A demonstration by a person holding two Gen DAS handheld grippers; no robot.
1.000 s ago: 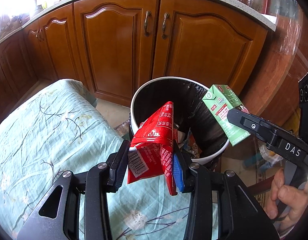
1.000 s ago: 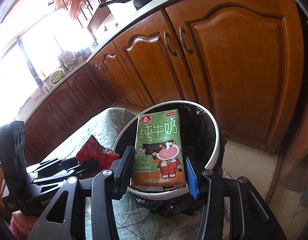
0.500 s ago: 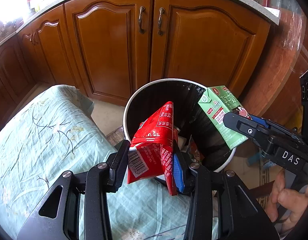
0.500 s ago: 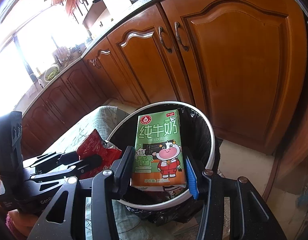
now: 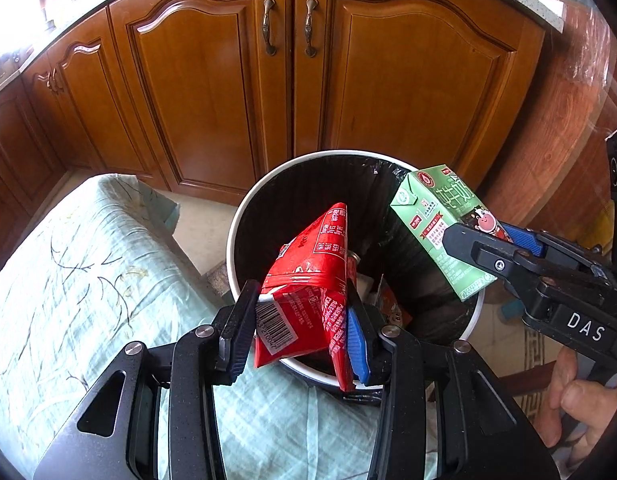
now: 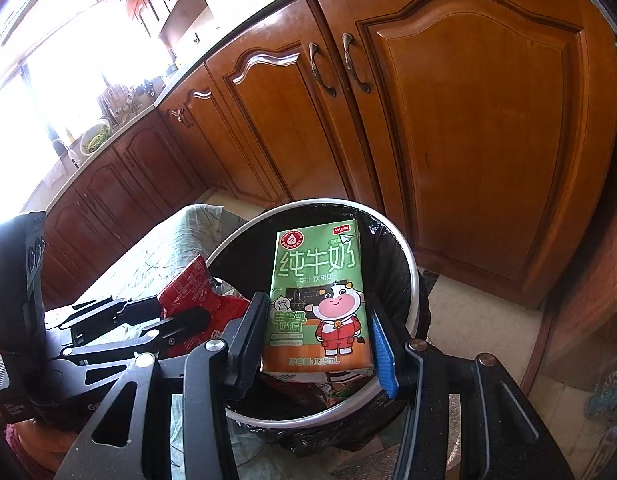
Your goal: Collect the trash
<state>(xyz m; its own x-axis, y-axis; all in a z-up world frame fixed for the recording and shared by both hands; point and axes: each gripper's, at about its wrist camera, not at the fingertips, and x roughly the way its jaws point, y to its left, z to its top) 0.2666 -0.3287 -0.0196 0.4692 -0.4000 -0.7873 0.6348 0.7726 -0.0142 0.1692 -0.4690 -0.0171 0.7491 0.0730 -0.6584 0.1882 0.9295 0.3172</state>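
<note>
My left gripper [image 5: 300, 332] is shut on a crumpled red snack bag [image 5: 308, 280], held over the near rim of a white bin [image 5: 234, 224] lined with a black bag. My right gripper [image 6: 316, 340] is shut on a green milk carton [image 6: 318, 292] with a cartoon cow, upright over the bin's mouth [image 6: 412, 276]. From the left wrist view the carton [image 5: 440, 220] hangs above the bin's right rim, clamped by the right gripper [image 5: 492, 248]. In the right wrist view the red bag [image 6: 188, 292] sits in the left gripper [image 6: 176, 316] at the bin's left edge. Other wrappers lie inside the bin.
Brown wooden cabinet doors [image 5: 408, 80] stand right behind the bin. A surface under a pale green flowered cloth [image 5: 80, 280] lies left of the bin and under my left gripper. A person's hand [image 5: 580, 400] grips the right tool's handle. A bright window and counter [image 6: 68, 80] lie far left.
Both grippers have drifted closer over the bin's mouth with their loads. The bin now sits more centrally under them. Neither grip has altered.
</note>
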